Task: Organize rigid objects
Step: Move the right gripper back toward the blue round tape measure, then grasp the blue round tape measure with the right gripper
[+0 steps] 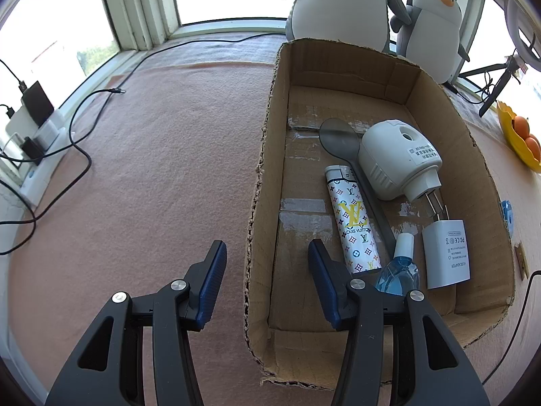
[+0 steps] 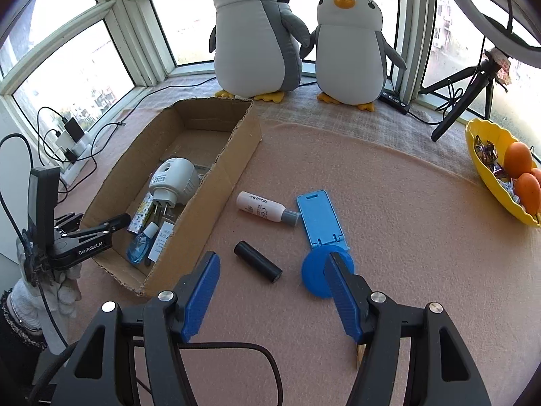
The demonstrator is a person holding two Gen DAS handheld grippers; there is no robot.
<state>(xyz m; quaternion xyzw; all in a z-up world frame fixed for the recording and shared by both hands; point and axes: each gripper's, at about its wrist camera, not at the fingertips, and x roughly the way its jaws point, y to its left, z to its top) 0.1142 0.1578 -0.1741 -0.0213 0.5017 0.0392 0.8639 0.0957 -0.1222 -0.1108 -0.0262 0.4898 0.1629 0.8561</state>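
A cardboard box holds a white plug-in device, a patterned lighter, a grey spoon, a small blue bottle and a white charger. My left gripper is open and empty, straddling the box's left wall near its front; it also shows in the right wrist view. My right gripper is open and empty above the pink mat, near a black cylinder, a white bottle, a blue phone stand and a blue lid.
Two plush penguins stand at the window. A yellow fruit bowl sits at the right. A tripod stands at the back right. A power strip with cables lies at the left edge.
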